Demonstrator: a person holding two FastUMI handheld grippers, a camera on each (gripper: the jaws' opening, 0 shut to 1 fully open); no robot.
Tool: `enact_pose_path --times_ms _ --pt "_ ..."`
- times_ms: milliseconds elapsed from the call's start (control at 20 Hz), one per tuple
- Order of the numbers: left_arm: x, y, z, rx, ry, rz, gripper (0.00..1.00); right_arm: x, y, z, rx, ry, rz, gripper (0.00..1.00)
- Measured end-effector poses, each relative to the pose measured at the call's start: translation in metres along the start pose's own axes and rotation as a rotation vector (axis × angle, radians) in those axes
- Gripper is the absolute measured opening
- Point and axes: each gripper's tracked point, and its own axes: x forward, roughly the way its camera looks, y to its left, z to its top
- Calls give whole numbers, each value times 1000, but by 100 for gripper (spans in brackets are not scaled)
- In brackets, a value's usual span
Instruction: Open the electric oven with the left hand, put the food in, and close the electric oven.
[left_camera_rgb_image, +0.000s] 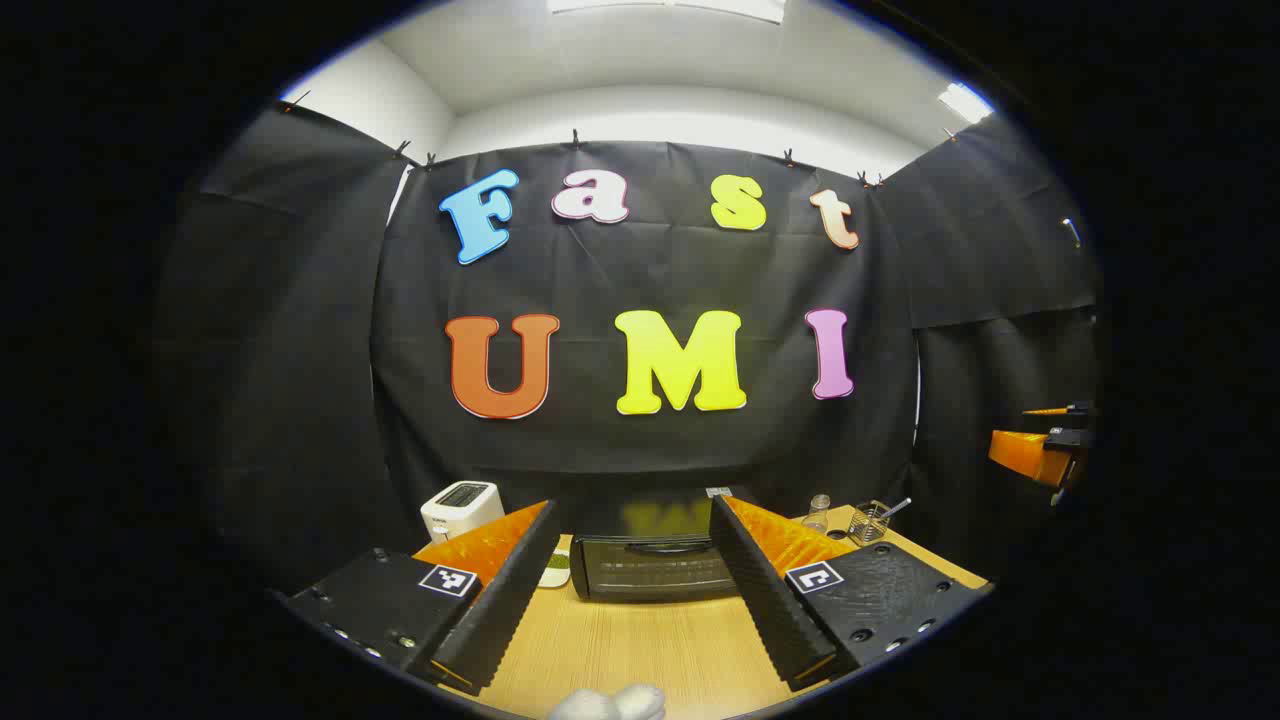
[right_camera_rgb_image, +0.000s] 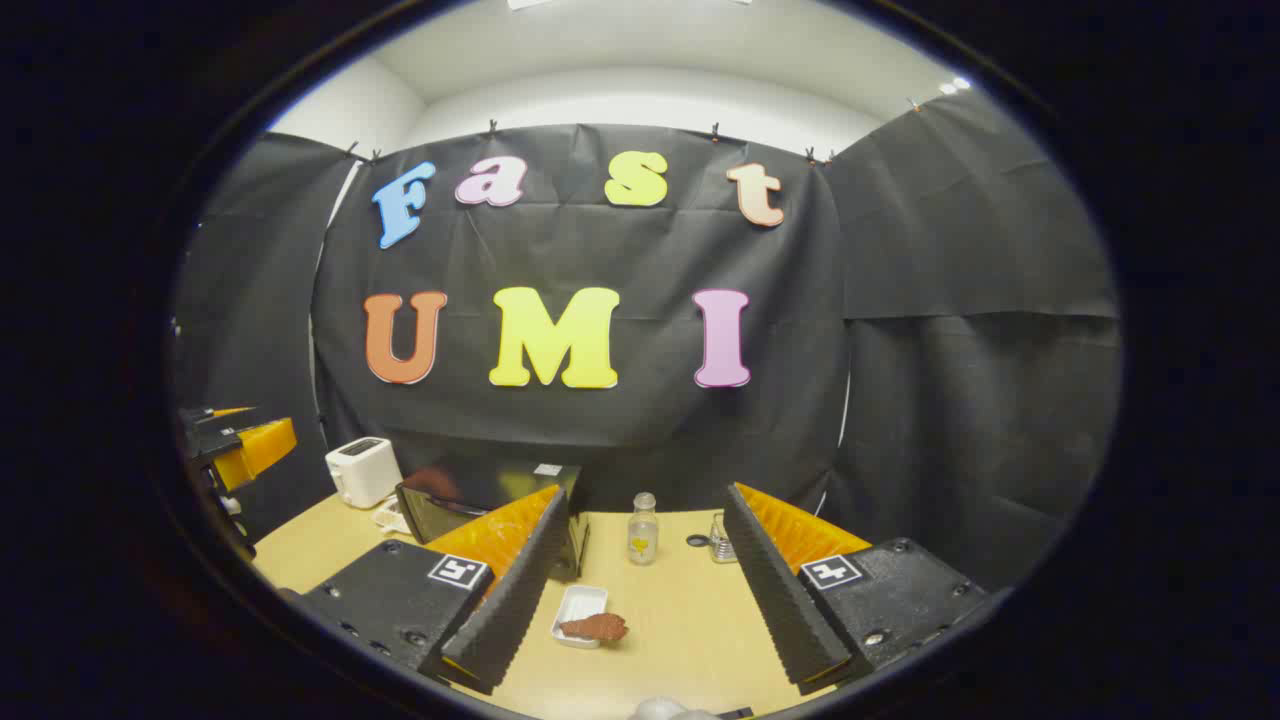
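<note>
The black electric oven (left_camera_rgb_image: 655, 562) stands on the wooden table straight ahead in the left gripper view, its door shut and a handle bar across the top. My left gripper (left_camera_rgb_image: 635, 590) hangs open a short way in front of it, its fingers framing the oven. In the right gripper view the oven (right_camera_rgb_image: 470, 505) is at the left. A brown piece of food (right_camera_rgb_image: 598, 627) lies on a small white tray (right_camera_rgb_image: 578, 605) between the fingers of my open right gripper (right_camera_rgb_image: 640, 600), farther along the table. Each gripper appears at the edge of the other's view: the right gripper (left_camera_rgb_image: 1045, 450) and the left gripper (right_camera_rgb_image: 235, 445).
A white toaster (left_camera_rgb_image: 460, 507) sits left of the oven. A small clear bottle (right_camera_rgb_image: 642, 530) and a wire holder (right_camera_rgb_image: 720, 540) with utensils stand at the back right of the table (left_camera_rgb_image: 640, 650). A small white dish (left_camera_rgb_image: 555, 570) lies beside the oven's left side.
</note>
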Motion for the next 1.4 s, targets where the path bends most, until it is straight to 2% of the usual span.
enact_pose_path --times_ms 300,500,650,850,1000,1350,1400 --pt "11 -13 -6 12 0 -28 96 -6 -5 -6 -1 9 -37 99" --pt "29 -22 -11 3 7 -42 96 -11 -2 -17 17 38 -27 96" --pt "52 -33 -16 -18 0 -43 96 -15 -10 -22 11 57 -40 99" --pt "98 -51 -28 -9 -22 -64 96 -27 -30 -22 -11 83 -74 96" --pt "135 -59 -52 -13 -6 -62 96 -31 -49 -27 -2 112 -119 99" --pt "223 -76 -133 20 86 -68 96 -43 -74 -40 24 163 -211 99" --pt "233 -76 -143 20 101 -69 96 -44 -75 -43 27 167 -219 96"
